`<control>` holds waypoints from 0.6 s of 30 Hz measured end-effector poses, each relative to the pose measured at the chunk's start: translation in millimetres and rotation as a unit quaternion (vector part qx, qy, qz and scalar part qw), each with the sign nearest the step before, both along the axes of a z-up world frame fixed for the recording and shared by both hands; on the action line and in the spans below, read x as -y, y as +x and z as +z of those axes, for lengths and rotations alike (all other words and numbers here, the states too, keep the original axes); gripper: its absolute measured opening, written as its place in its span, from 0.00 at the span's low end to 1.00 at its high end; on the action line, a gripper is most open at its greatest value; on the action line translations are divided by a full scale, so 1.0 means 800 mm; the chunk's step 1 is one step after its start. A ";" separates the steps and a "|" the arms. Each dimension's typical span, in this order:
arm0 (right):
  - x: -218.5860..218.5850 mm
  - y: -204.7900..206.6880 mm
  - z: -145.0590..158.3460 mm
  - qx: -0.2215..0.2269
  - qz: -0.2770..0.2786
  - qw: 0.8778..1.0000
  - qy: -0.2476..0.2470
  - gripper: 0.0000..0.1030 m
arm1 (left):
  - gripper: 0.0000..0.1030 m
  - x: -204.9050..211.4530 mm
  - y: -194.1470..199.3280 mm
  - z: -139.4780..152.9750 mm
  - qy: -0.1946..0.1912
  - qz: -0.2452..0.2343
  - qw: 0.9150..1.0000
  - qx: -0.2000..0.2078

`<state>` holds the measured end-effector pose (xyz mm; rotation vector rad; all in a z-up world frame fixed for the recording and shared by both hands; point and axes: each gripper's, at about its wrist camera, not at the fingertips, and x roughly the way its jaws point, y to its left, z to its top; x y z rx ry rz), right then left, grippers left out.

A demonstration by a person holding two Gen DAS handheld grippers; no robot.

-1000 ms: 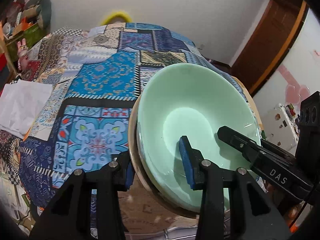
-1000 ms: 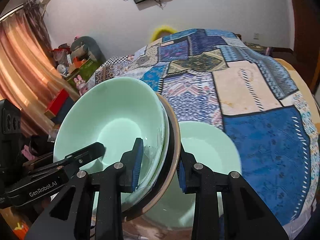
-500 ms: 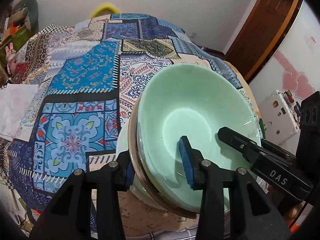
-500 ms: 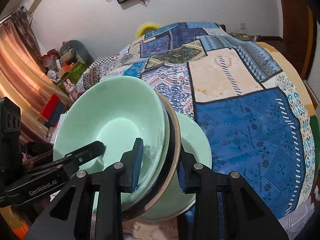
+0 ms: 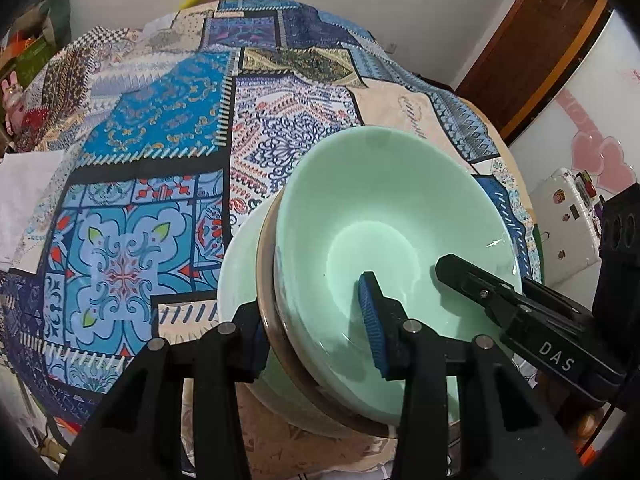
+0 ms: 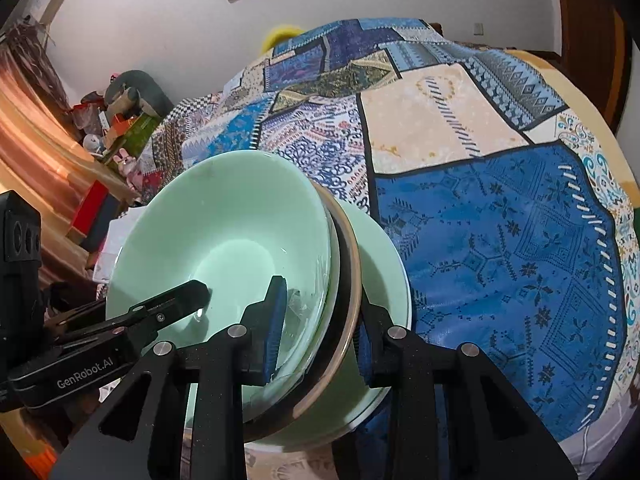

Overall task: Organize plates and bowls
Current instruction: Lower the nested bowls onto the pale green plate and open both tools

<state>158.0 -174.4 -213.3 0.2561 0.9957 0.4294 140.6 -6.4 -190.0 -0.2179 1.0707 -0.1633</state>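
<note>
A stack of nested bowls is held tilted between both grippers: a mint-green bowl point(image 5: 380, 208) point(image 6: 224, 216) sits inside a brown-rimmed bowl point(image 5: 265, 280) point(image 6: 352, 264). My left gripper point(image 5: 316, 332) is shut on the stack's left rim, one pad inside the green bowl and one outside. On the opposite rim my right gripper point(image 6: 320, 328) is shut the same way. Each gripper shows in the other's view. Directly beneath the stack a mint-green plate point(image 5: 240, 264) point(image 6: 384, 264) lies on the patchwork tablecloth point(image 5: 152, 128). Whether the stack touches the plate I cannot tell.
A white sheet point(image 5: 24, 200) lies at the table's left edge. Boxes and toys point(image 6: 120, 120) crowd the far left by a curtain. A white box point(image 5: 568, 220) stands off the table at right, near a wooden door point(image 5: 532, 48). The blue cloth patch point(image 6: 500, 240) is bare.
Both grippers have come down and forward with the bowl stack. The green plate on the table has come into view and now lies close under the stack.
</note>
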 end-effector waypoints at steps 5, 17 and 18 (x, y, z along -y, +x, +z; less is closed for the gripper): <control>-0.001 0.000 0.001 0.008 0.000 1.000 -0.003 0.27 | 0.40 -0.006 0.002 -0.007 -0.014 -0.001 1.000 0.001; 0.006 -0.008 0.022 0.037 -0.011 0.999 0.003 0.36 | 0.40 -0.008 -0.020 0.019 0.024 0.007 0.998 0.053; 0.006 -0.013 0.029 0.045 -0.011 0.999 0.002 0.40 | 0.40 -0.009 -0.025 0.026 0.031 0.010 0.997 0.064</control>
